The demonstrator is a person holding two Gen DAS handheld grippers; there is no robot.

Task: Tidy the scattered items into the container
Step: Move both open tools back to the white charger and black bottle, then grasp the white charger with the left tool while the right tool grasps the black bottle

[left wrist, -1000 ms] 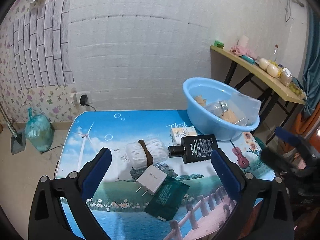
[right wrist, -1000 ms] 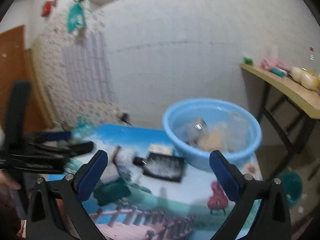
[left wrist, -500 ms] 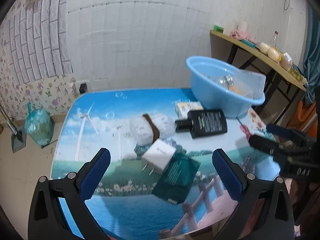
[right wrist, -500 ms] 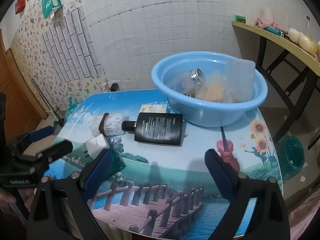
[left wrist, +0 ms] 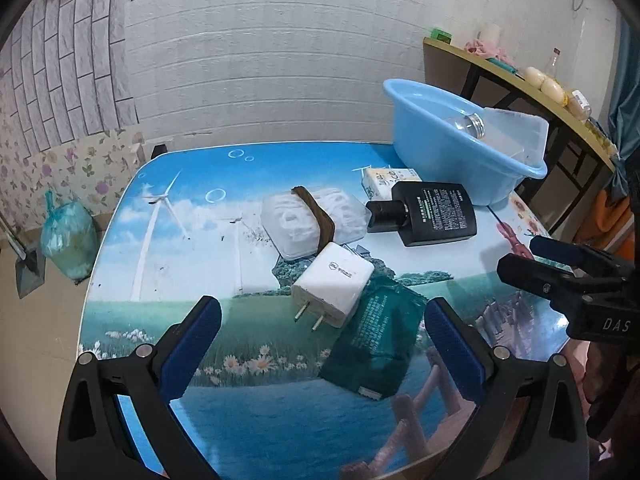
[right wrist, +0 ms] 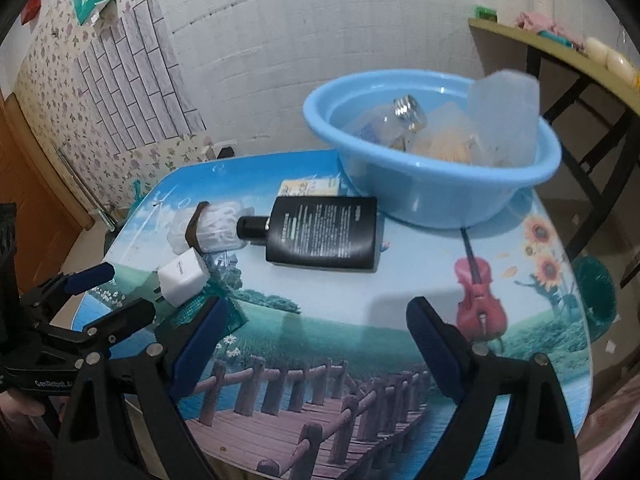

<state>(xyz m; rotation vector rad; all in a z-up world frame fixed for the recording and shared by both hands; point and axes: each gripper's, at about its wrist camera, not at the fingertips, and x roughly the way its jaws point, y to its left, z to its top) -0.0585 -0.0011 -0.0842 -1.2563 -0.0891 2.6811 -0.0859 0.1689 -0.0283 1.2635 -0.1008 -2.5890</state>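
A blue basin (left wrist: pixel 460 168) (right wrist: pixel 432 168) stands at the table's far right, holding a clear bottle, a translucent box and something tan. In front of it lie a black flat bottle (left wrist: pixel 434 212) (right wrist: pixel 324 232), a small carton (left wrist: pixel 390 178), a clear pack with a brown band (left wrist: pixel 312 220) (right wrist: pixel 216 228), a white charger plug (left wrist: pixel 334 290) (right wrist: pixel 182 276) and a dark green sachet (left wrist: pixel 372 344). My left gripper (left wrist: pixel 322 312) hangs open above the plug and sachet, holding nothing. My right gripper (right wrist: pixel 318 308) is open and empty over the table's front, short of the black bottle.
The picture-printed table (left wrist: pixel 200 240) ends close below both grippers. A wooden shelf (left wrist: pixel 520 76) with bottles stands behind the basin. A tied green bag (left wrist: pixel 68 236) sits on the floor to the left, and a green bin (right wrist: pixel 596 300) to the right.
Both grippers have sunk toward the table and tilted down, so the items look closer. The right gripper's fingers stand slightly narrower than a second ago. Nothing on the table has moved.
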